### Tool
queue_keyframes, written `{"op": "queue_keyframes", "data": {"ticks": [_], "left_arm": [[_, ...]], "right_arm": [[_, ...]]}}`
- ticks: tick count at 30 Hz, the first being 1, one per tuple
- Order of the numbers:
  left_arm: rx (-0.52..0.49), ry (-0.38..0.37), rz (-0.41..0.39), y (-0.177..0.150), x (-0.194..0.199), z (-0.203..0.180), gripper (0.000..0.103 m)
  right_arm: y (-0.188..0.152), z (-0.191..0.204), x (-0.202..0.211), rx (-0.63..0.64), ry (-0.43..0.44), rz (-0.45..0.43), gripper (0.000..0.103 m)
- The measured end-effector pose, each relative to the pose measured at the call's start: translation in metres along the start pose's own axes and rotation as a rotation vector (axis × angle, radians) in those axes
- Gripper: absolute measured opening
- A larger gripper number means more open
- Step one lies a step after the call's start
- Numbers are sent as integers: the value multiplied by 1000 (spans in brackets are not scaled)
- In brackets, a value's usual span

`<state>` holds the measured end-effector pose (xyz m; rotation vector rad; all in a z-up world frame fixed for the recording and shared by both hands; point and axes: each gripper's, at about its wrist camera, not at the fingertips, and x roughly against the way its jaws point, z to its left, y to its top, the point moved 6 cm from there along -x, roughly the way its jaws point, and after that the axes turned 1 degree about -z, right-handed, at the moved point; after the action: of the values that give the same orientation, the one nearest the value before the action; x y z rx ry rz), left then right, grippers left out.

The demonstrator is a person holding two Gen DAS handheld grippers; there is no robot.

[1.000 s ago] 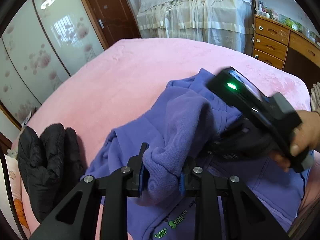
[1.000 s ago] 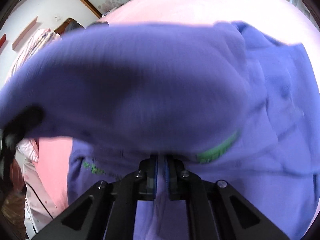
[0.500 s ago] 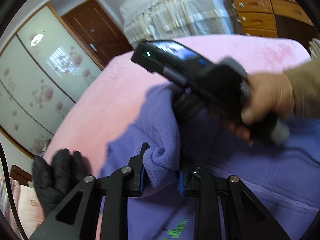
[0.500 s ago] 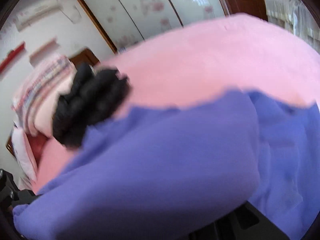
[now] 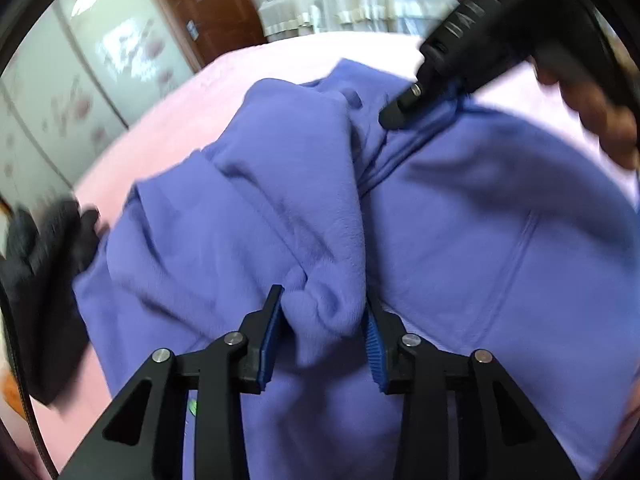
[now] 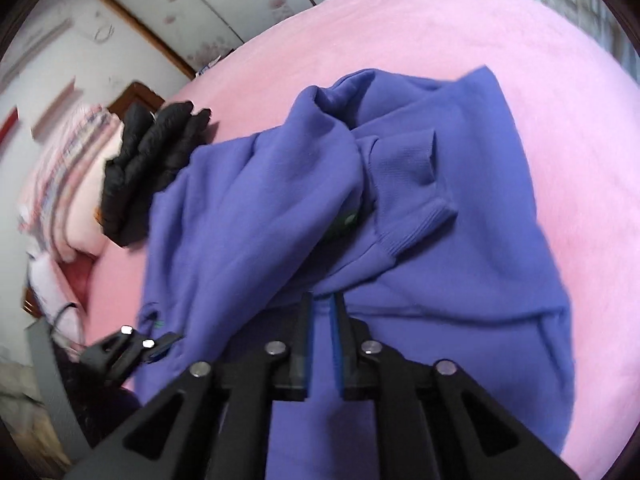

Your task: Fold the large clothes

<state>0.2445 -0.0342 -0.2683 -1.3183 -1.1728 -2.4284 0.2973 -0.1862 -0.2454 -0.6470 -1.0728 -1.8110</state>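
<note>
A large purple sweatshirt (image 5: 460, 240) lies rumpled on a pink bed (image 5: 168, 136); it also shows in the right wrist view (image 6: 460, 280). My left gripper (image 5: 322, 312) is shut on a thick bunched fold of the sweatshirt. My right gripper (image 6: 322, 300) has its jaws nearly together on a thin edge of the same sweatshirt. In the left wrist view the right gripper (image 5: 404, 108) reaches down at the far edge of the cloth. A ribbed cuff (image 6: 416, 224) lies on top of the body.
A black puffy jacket (image 6: 152, 160) lies on the pink bed (image 6: 540, 80) to the left of the sweatshirt; it also shows in the left wrist view (image 5: 36, 280). Folded striped bedding (image 6: 68, 184) is stacked behind it. A wardrobe (image 5: 60, 92) and a door (image 5: 212, 4) stand beyond the bed.
My right gripper has swung across to the far side, carrying the cloth over. The sweatshirt now lies lower and flatter on the bed. My left gripper keeps its hold.
</note>
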Motion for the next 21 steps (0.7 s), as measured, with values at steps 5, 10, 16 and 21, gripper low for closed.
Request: {"op": "queue_keyframes", "data": {"ticks": [5, 10, 16, 21], "left_arm": [[166, -150, -32, -1, 38, 26, 49], [436, -166, -102, -4, 59, 91, 62], [742, -200, -50, -6, 18, 158, 62], [841, -226, 24, -1, -24, 169, 62]], "right_arm": [[-2, 24, -4, -24, 84, 12, 27], [7, 47, -19, -50, 137, 15, 29], [21, 42, -28, -126, 146, 5, 29], [29, 36, -37, -154, 139, 8, 29]]}}
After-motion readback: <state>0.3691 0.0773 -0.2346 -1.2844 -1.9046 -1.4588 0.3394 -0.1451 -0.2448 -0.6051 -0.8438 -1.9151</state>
